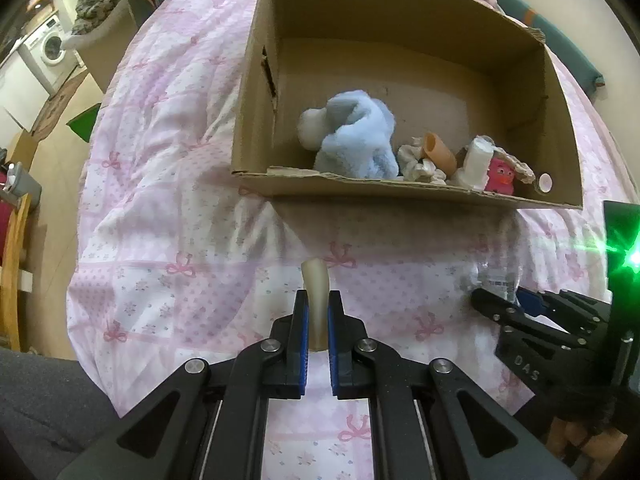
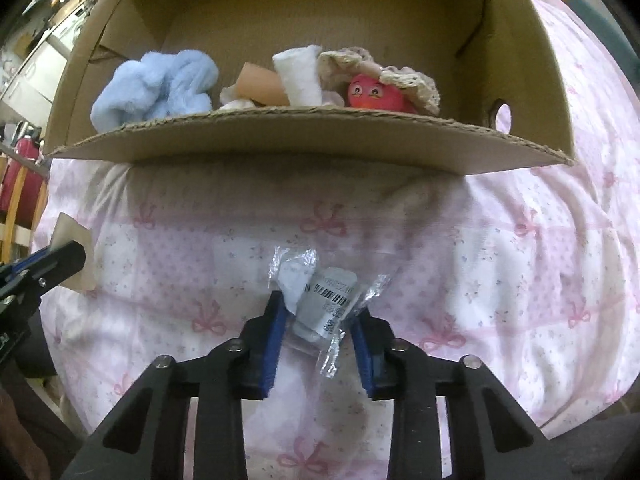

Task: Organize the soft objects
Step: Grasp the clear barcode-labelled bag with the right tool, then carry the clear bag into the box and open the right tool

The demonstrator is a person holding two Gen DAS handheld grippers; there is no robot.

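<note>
My left gripper (image 1: 318, 300) is shut on a pale beige soft tube (image 1: 316, 296), held above the pink bedspread in front of the cardboard box (image 1: 256, 92). My right gripper (image 2: 320, 304) is shut on a clear plastic packet with a barcode label (image 2: 326, 304); it also shows at the right of the left wrist view (image 1: 516, 304). Inside the box lie a light blue plush (image 1: 356, 140), an orange tube (image 1: 440, 152), a white roll (image 1: 478, 156), a pink toy with eyes (image 1: 500, 174) and a crocheted cloth (image 2: 404, 80).
The box sits on a bed with a pink bow-patterned quilt (image 1: 168, 200). A washing machine (image 1: 52, 48) and a wooden chair (image 1: 12, 264) stand off the bed to the left. A green light (image 1: 636, 258) glares at the right.
</note>
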